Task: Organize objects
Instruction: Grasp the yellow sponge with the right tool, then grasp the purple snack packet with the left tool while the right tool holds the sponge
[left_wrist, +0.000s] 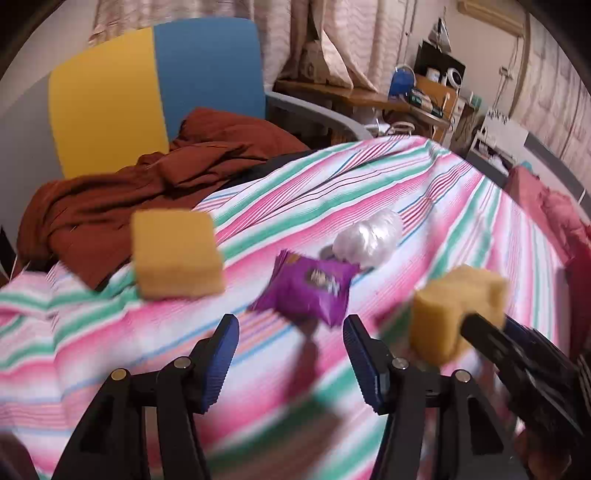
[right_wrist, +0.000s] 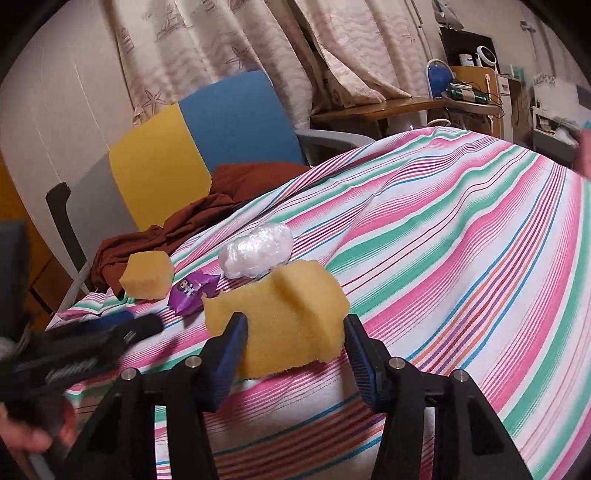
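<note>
The notched yellow sponge (right_wrist: 280, 317) sits clamped between the blue pads of the right gripper (right_wrist: 293, 347), lifted clear of the striped bedspread (right_wrist: 461, 258); its long axis runs crosswise between the two fingers, and the stepped cut faces up and away from the camera. From the left wrist view the same sponge (left_wrist: 454, 314) shows off to the right, pinched by the dark fingers of the right tool. Beyond it, towards the far left edge of the bed, lie the other things in a loose row: a purple snack packet (right_wrist: 192, 290), a clear crinkled plastic bundle (right_wrist: 255, 251) just behind it, and a second, whole yellow sponge block (right_wrist: 147, 275) nearest the rust-brown cloth (right_wrist: 166, 236) that spills off the chair. The left gripper (left_wrist: 291, 354) hangs empty with its fingers spread wide, aimed almost straight at the purple packet (left_wrist: 306, 288); the sponge block (left_wrist: 177, 254) lies ahead and to its left, the plastic bundle (left_wrist: 369, 236) further on and slightly right. So the left tool is the nearer one for the packet or the block, while the right probably needs a spot for the sponge, perhaps beside its twin, which would mean carrying it leftward across the packet.
</note>
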